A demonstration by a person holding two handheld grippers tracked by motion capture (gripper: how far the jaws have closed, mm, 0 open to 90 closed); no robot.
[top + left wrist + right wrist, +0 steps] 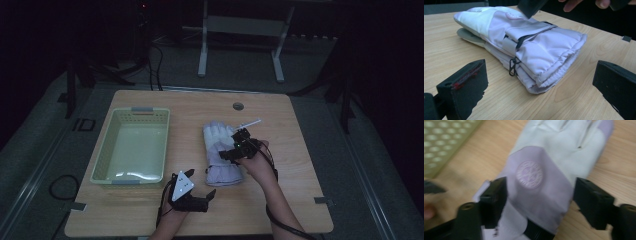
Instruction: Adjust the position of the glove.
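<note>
Left claw (212, 194) wide open near glove cuff (554, 62) — right claw (539, 202) open, straddling the glove's back

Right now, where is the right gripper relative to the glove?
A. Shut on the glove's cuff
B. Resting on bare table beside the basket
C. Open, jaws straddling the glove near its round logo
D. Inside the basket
C. In the right gripper view the right gripper has its two jaws spread wide apart on either side of the glove, just below the round logo.
</note>
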